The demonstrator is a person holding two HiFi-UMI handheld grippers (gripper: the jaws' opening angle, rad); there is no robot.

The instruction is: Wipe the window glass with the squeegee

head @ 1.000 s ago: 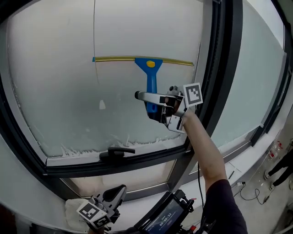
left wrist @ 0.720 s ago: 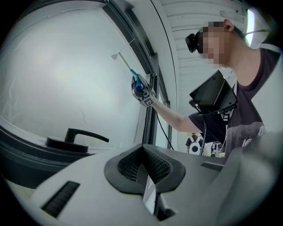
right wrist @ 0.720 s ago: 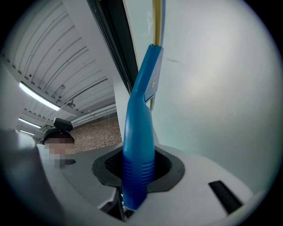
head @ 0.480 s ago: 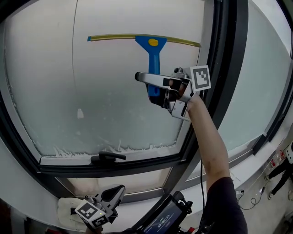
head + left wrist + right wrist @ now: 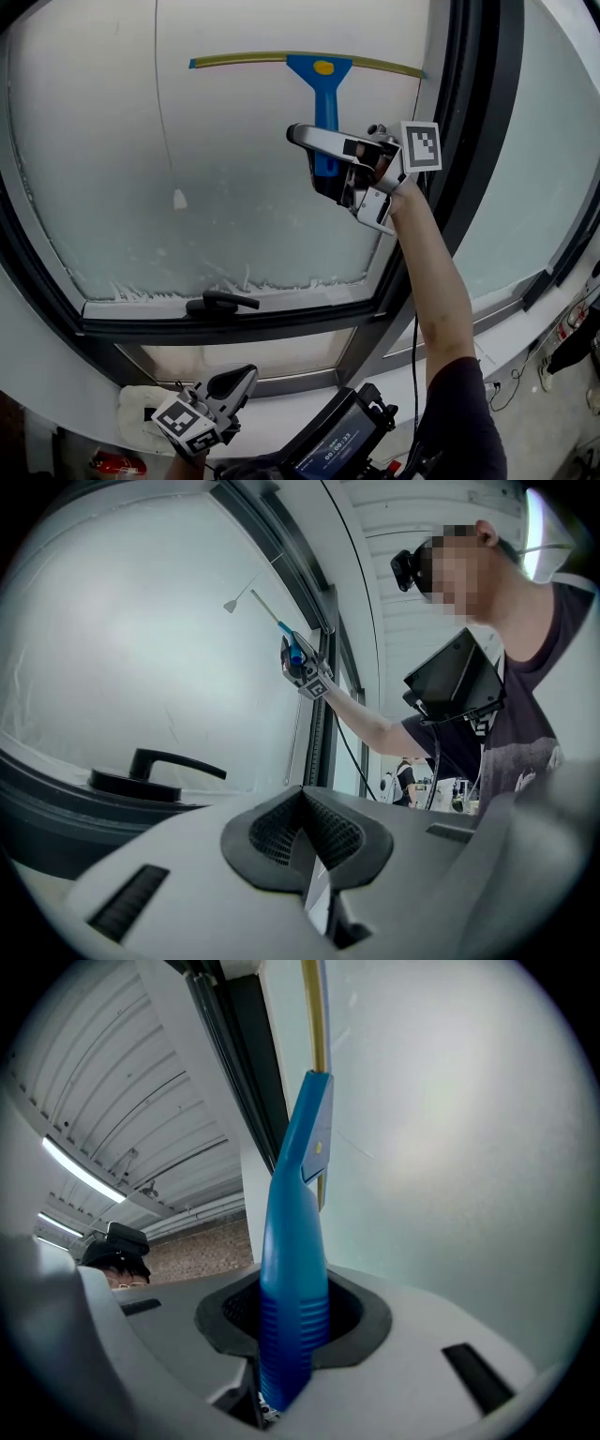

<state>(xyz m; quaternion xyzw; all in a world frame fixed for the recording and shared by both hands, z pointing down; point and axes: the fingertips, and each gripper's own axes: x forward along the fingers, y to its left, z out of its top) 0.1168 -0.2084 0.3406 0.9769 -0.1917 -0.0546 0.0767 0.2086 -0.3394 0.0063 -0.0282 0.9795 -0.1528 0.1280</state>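
Blue-handled squeegee (image 5: 324,94), yellow blade high against the frosted window glass (image 5: 141,159). Only the right gripper view shows the right gripper (image 5: 291,1335) jaws clamped on its handle. The left gripper (image 5: 314,855), below the black window lever (image 5: 220,303), has its jaws closed and empty.

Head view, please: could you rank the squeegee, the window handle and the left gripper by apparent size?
Largest: squeegee, across its blade.
Next: left gripper, though it is nearer the camera.
Smallest: window handle.
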